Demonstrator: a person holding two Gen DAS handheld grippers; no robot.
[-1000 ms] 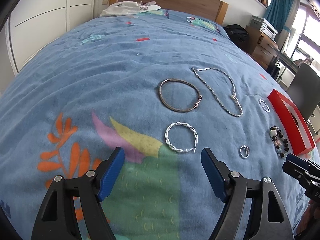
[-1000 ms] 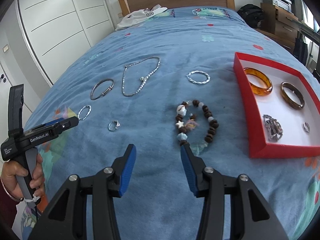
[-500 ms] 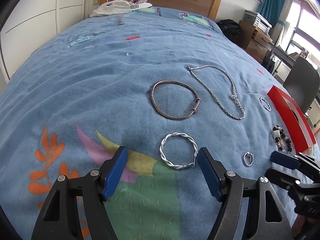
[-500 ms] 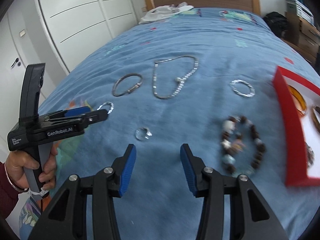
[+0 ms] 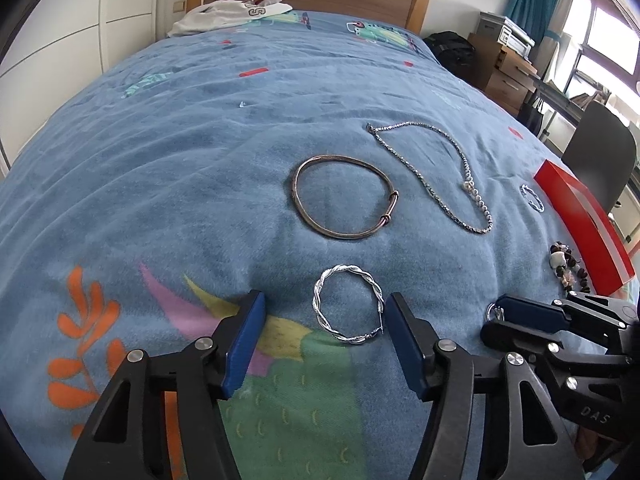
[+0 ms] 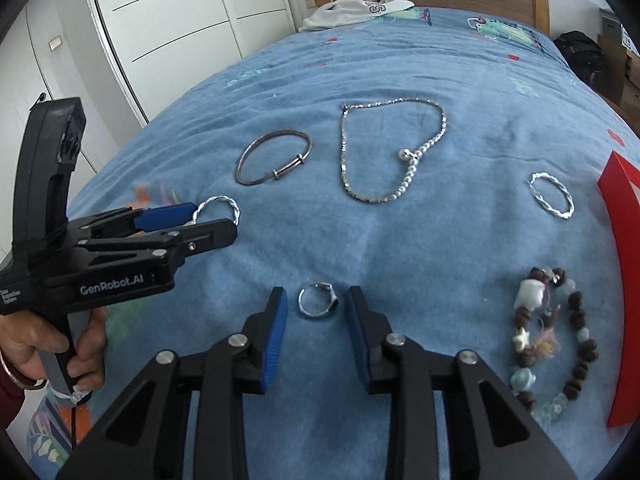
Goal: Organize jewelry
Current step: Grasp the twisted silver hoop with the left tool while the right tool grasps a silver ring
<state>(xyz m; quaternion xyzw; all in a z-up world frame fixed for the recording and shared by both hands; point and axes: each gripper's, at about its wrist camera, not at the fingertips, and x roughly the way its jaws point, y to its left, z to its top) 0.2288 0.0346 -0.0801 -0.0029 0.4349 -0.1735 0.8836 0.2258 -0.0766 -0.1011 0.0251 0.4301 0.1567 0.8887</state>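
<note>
A twisted silver hoop (image 5: 348,269) lies on the blue bedspread (image 5: 200,160) between the blue pads of my left gripper (image 5: 325,300). Its jaws are closing, the right pad close to the hoop's post and the left pad still apart. A small silver ring (image 6: 328,289) lies between the pads of my right gripper (image 6: 317,294). Those jaws are closing too, with a gap on each side of the ring. The right wrist view shows the left gripper (image 6: 208,220) over the hoop (image 6: 236,210). The right gripper (image 5: 520,312) appears at the left wrist view's right edge.
A copper bangle (image 5: 298,196), a silver chain necklace (image 5: 432,184), a second twisted hoop (image 6: 536,196) and a bead bracelet (image 6: 576,320) lie spread on the bed. A red tray (image 6: 624,220) stands at the right. A hand (image 6: 48,344) holds the left gripper's handle.
My right gripper has swung left from the bead bracelet to the small ring and its jaws have narrowed. The left gripper's jaws have narrowed around the twisted hoop.
</note>
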